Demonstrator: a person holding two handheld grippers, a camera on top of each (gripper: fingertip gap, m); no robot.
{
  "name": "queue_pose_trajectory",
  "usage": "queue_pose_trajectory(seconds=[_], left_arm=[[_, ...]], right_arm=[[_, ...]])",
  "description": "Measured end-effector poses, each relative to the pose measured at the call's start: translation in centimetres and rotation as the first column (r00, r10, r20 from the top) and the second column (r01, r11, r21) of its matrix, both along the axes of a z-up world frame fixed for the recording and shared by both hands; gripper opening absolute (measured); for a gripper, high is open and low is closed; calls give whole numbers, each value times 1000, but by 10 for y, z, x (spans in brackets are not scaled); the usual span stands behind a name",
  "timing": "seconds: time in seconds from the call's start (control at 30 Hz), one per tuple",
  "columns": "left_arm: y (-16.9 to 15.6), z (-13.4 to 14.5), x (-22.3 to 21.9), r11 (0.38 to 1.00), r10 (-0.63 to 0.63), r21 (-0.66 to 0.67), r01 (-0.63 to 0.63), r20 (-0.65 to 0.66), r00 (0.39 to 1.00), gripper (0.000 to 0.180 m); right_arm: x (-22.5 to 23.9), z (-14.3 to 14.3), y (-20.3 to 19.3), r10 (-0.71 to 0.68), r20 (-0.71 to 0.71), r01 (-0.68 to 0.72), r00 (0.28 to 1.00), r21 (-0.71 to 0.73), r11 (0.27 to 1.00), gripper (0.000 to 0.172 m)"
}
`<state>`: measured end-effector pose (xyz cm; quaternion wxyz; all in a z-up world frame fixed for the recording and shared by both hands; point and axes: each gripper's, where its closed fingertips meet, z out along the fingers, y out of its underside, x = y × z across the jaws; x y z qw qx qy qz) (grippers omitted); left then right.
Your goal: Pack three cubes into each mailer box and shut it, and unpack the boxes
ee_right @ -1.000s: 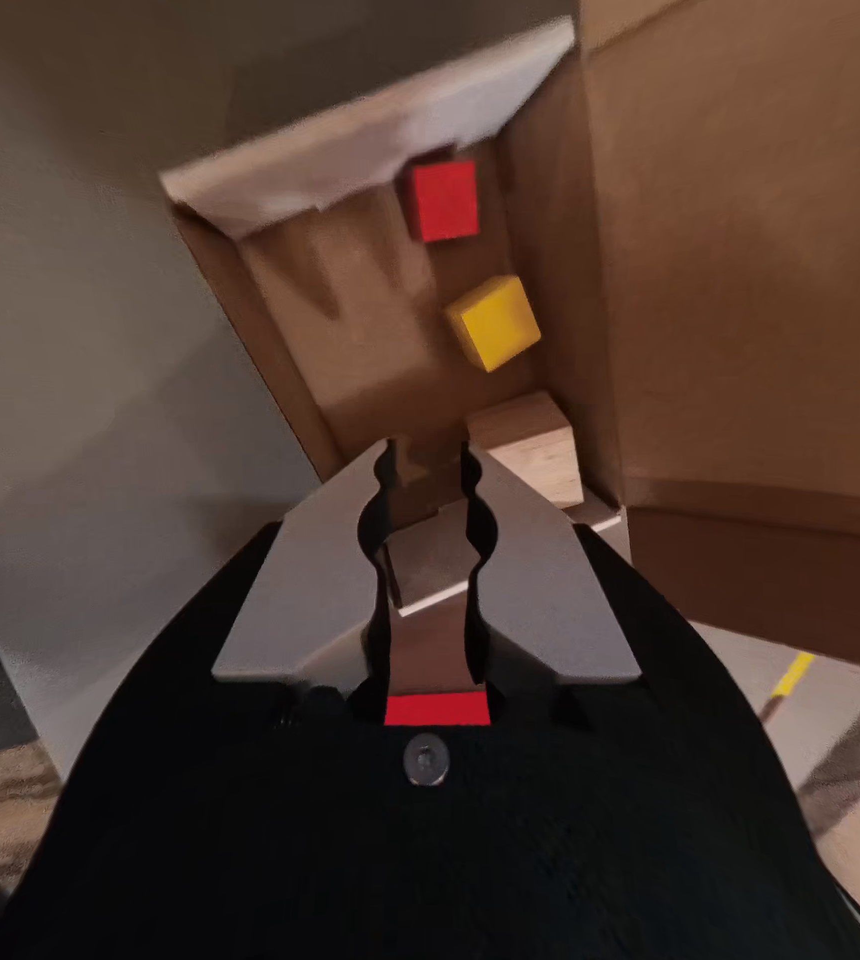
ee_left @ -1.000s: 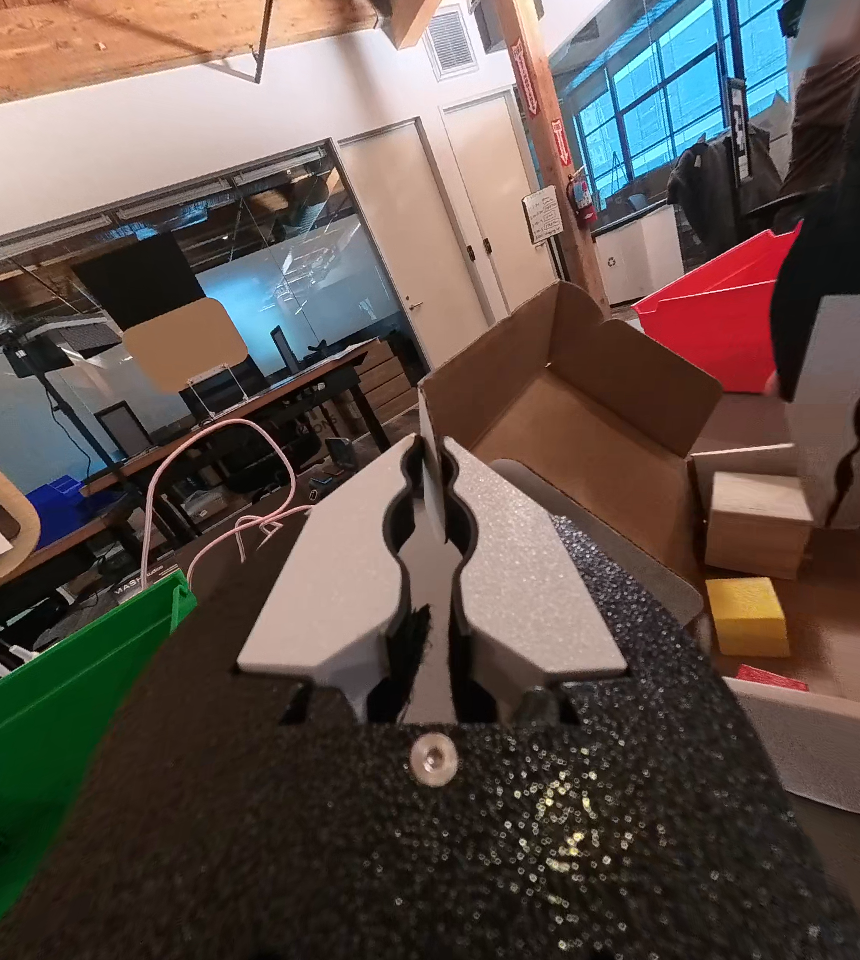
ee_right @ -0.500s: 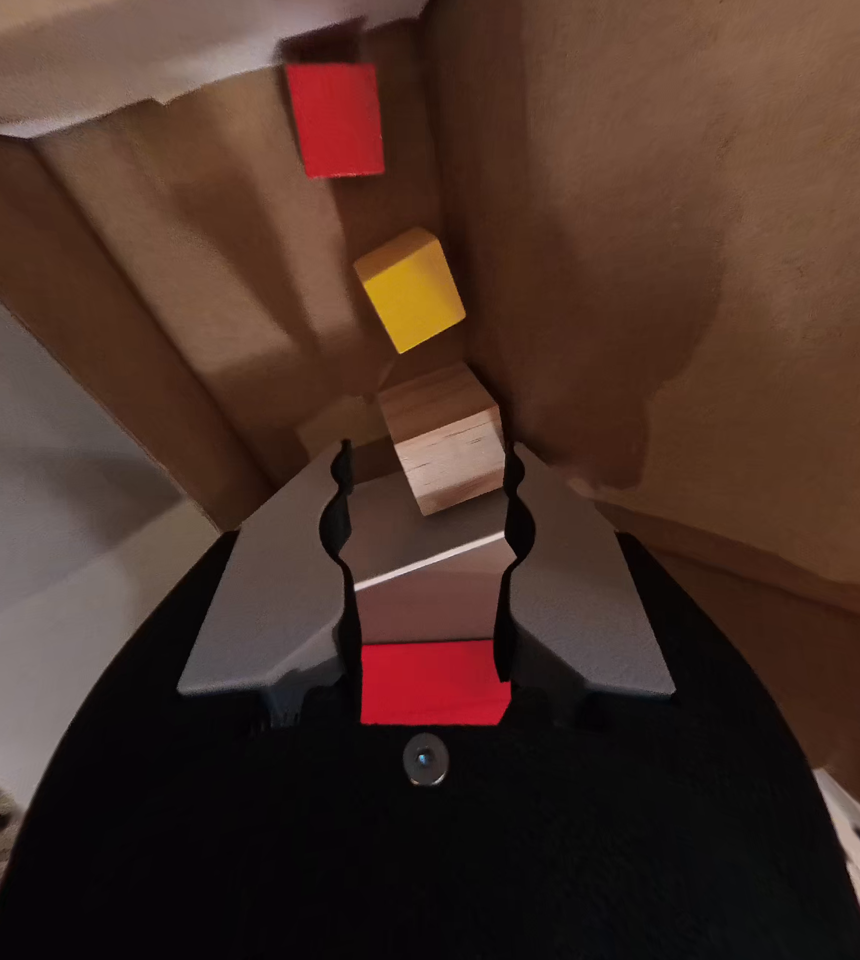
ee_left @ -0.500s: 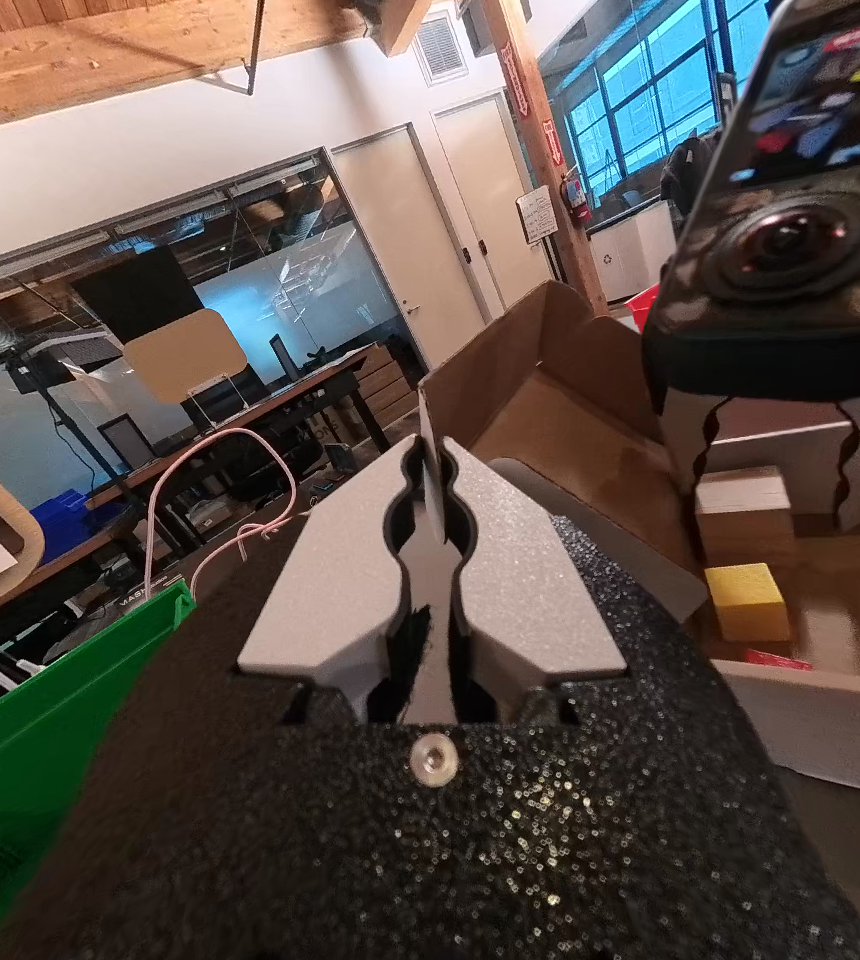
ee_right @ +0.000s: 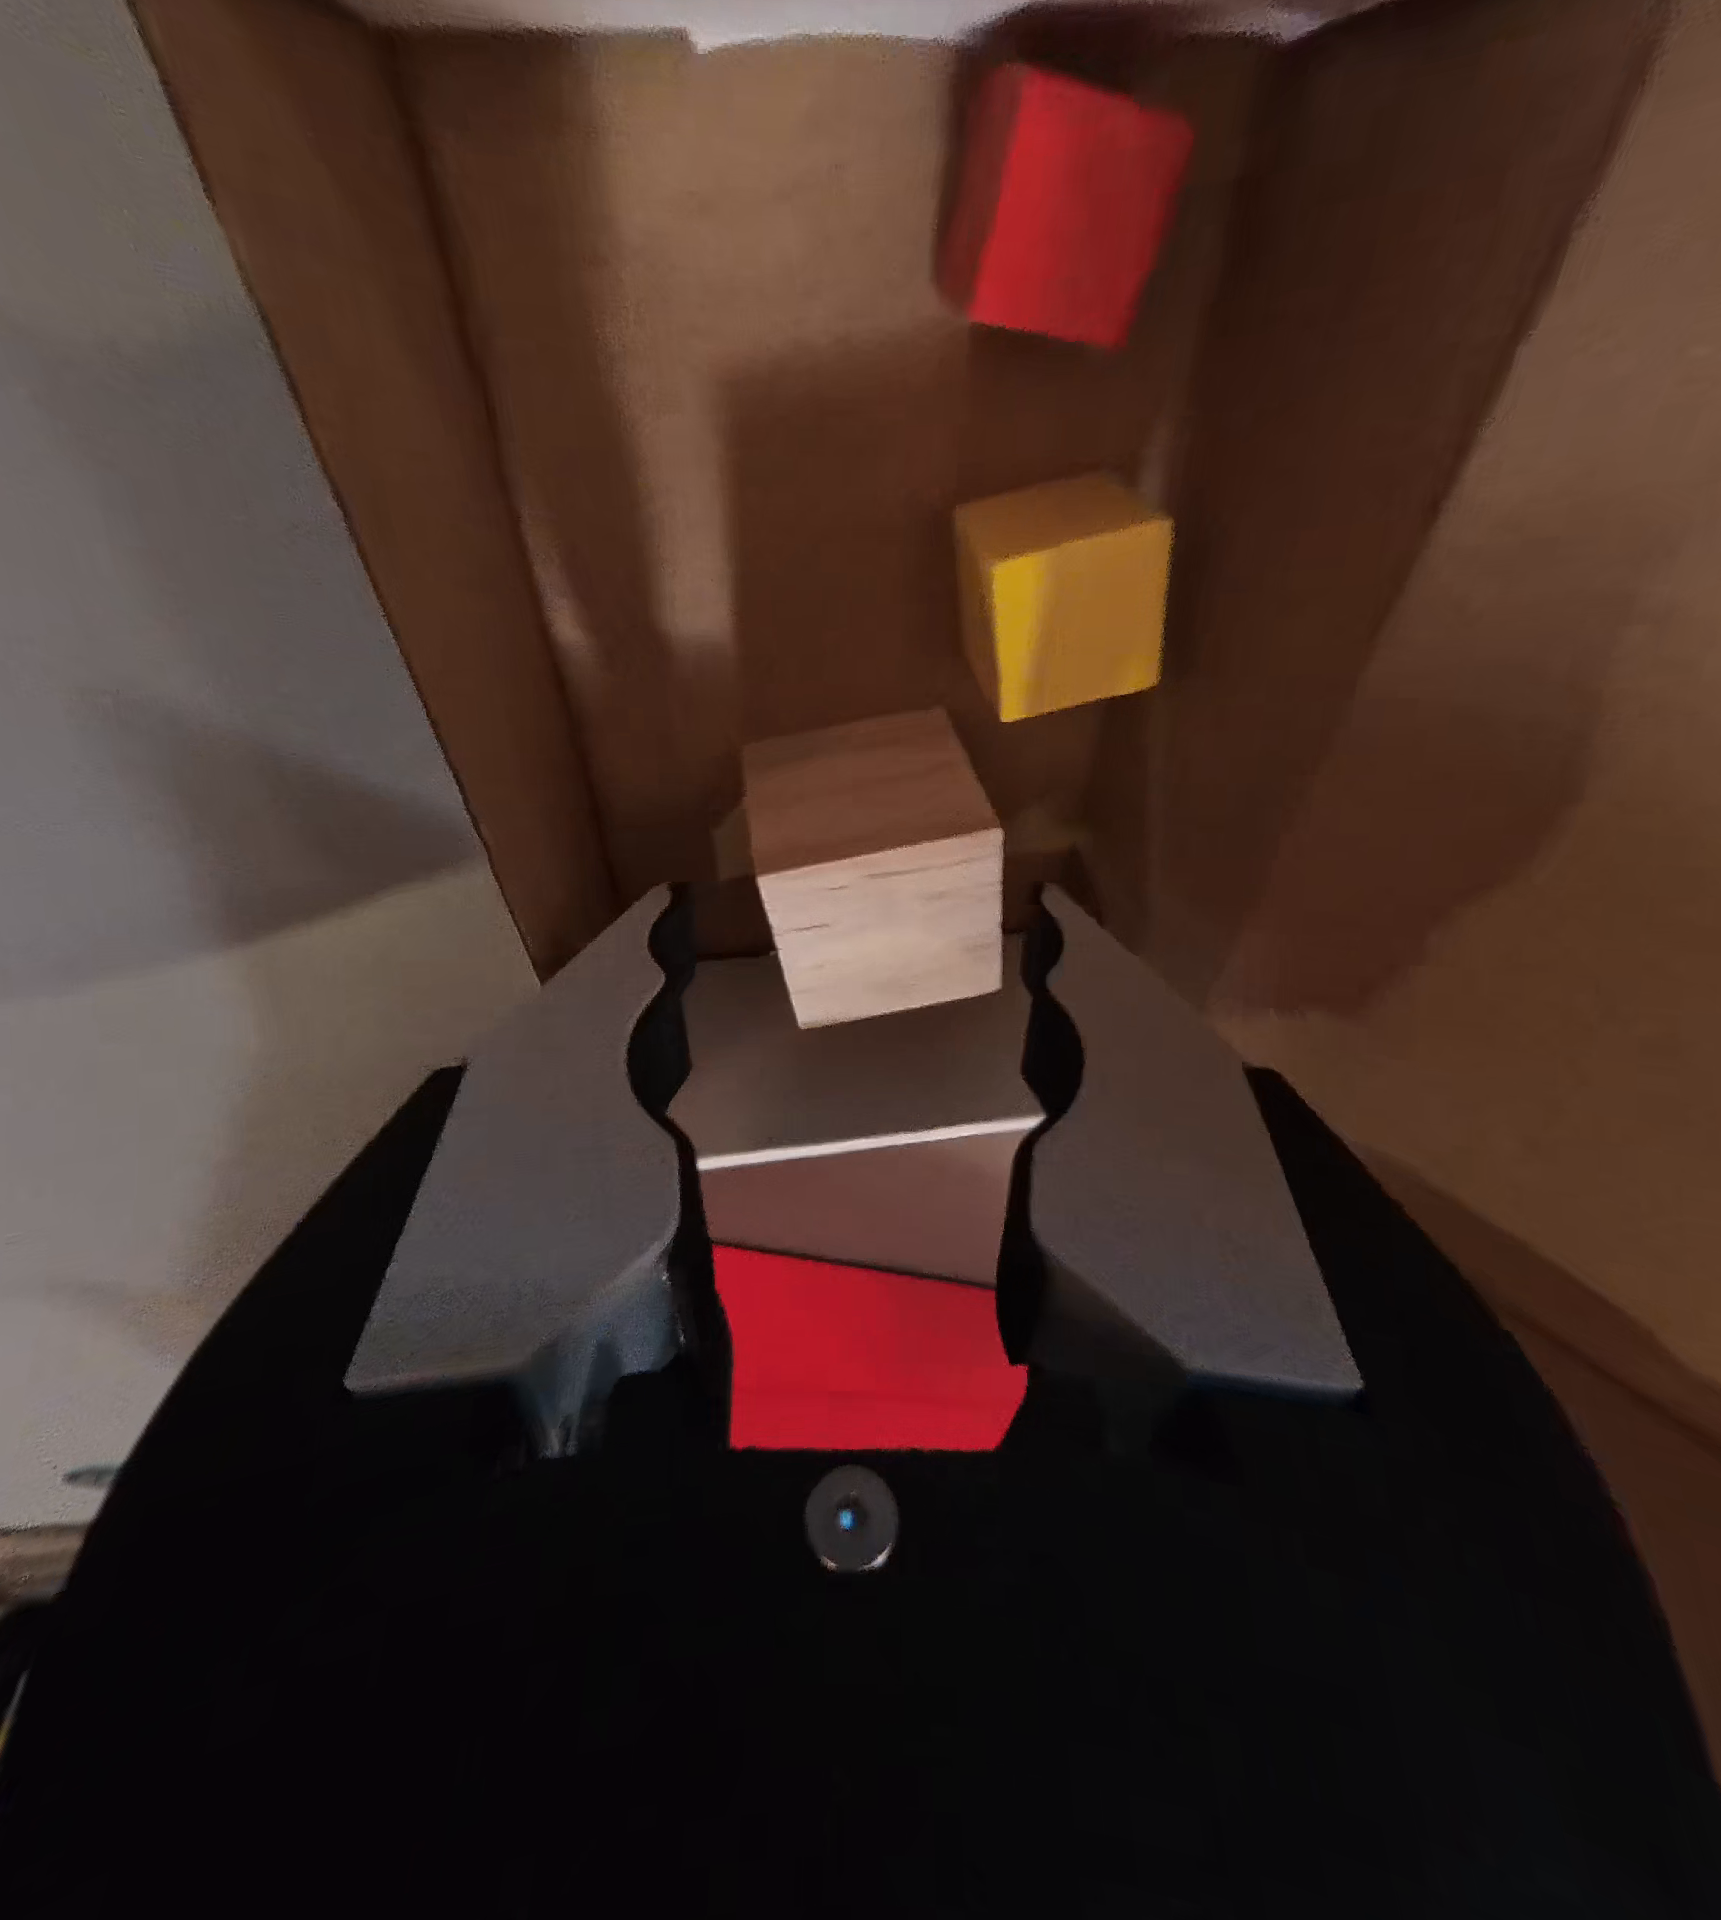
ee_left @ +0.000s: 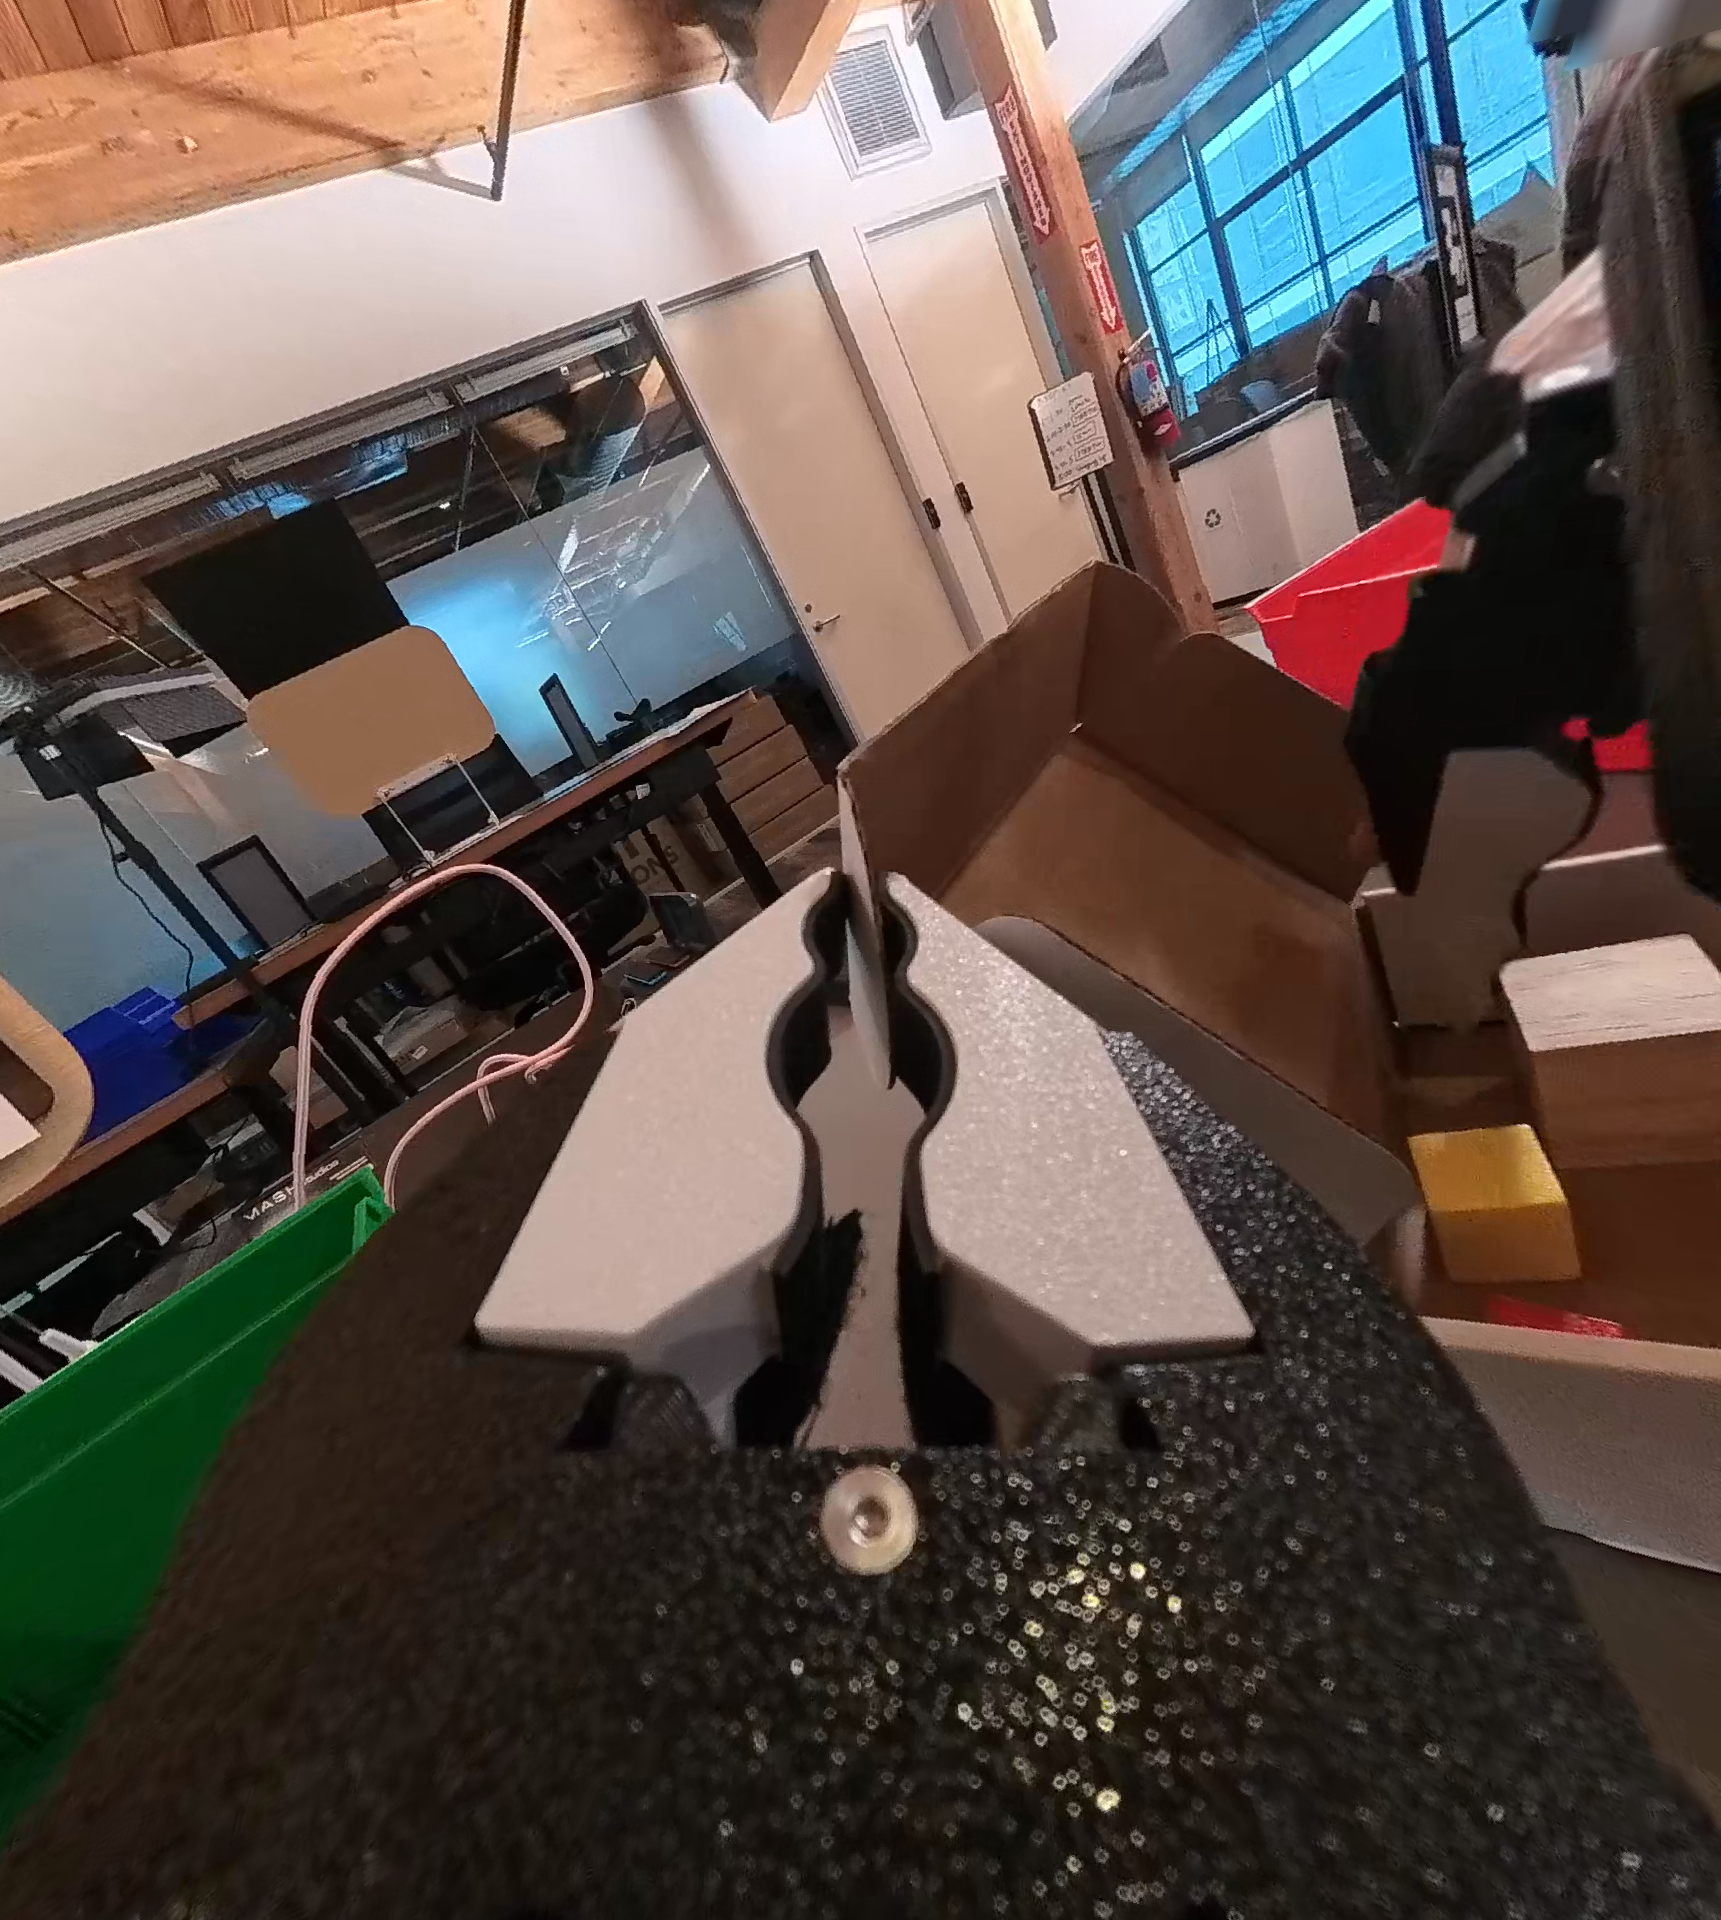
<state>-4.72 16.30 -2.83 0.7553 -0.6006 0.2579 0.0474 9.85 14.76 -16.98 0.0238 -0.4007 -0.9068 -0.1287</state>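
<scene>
**Wooden cube sits dead ahead of the right tongs, just past the tips**

Right tongs (ee_right: pixel 851 914) are spread wide with nothing in them. The natural wood cube (ee_right: pixel 877 873) sits right in front, between the lines of the two fingers but a touch beyond the tips, with a clear gap on each side, so it isn't gripped. It's turned slightly askew to the fingers (the near face leans a bit), so closing would probably nudge it square first. My guess is the next move is a short push forward and then a squeeze.

Further along the same line, deeper in the mailer box (ee_right: pixel 1458 727), are the yellow cube (ee_right: pixel 1069 597) and then the red cube (ee_right: pixel 1058 208), both off to the right against the side wall.

Left tongs (ee_left: pixel 861 904) are pinched shut on the thin white edge of the box's flap (ee_left: pixel 861 935), holding it upright. They're well off from the cubes, so the right side is clearly the nearer one for the wood cube.
</scene>
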Motion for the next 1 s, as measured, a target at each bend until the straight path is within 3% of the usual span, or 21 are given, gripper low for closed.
queue_pose_trajectory(seconds=[0.07,0.2,0.33,0.47,0.57,0.67,0.77,0.9,1.0], left_arm=[[0,0,0,1000,-1,2,1,-2,1000,2],[-1,0,0,1000,0,7,0,-8,1000,2],[-1,0,1,1000,-1,9,2,-7,1000,2],[-2,1,2,1000,2,19,-2,-14,1000,2],[-1,1,1,1000,3,17,-3,-8,1000,2],[-1,0,0,1000,3,12,-3,0,1000,2],[-1,0,0,1000,1,11,-1,1,1000,2],[-2,1,1,1000,0,16,0,-7,1000,2],[-2,1,2,1000,-1,20,1,-12,1000,2]], right_arm=[[0,0,2,24,13,-24,1000,18,1000,43],[-5,19,-14,-34,-47,31,998,-64,997,42],[5,70,-21,-106,-177,99,979,-49,994,42],[56,119,-1,-256,-269,278,928,46,959,42],[122,133,26,-415,-262,456,872,122,882,42],[188,120,48,-577,-209,608,790,138,782,43],[251,96,72,-655,-112,661,747,230,714,43],[308,68,94,-689,-3,658,724,299,691,43],[321,47,97,-707,21,683,707,239,690,43]])
